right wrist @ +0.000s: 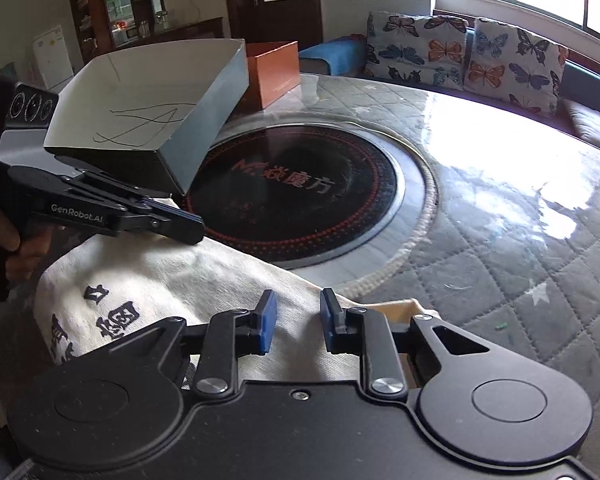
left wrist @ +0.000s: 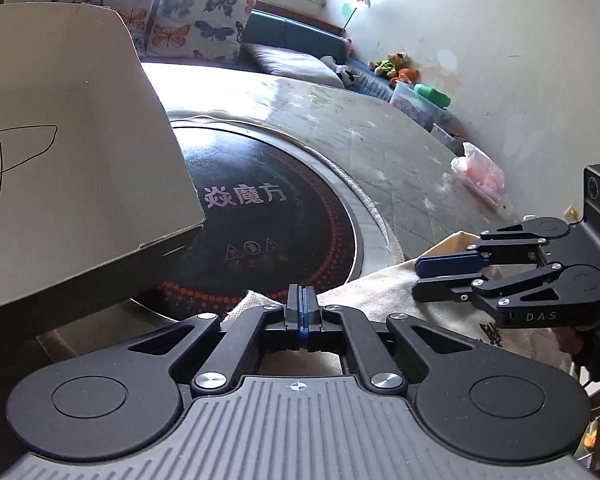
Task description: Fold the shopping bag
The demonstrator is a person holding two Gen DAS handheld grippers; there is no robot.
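left wrist view: our left gripper (left wrist: 302,307) is pressed together at the shopping bag (left wrist: 384,280) edge; right gripper (right wrist: 298,320) spread over cloth; quilted table (right wrist: 500,264) lies open lower right; "genrobot.ai" readable.

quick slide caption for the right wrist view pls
Right hand-held gripper open over a cream shopping bag, left hand-held gripper shut at its far edge beside a black cooktop.
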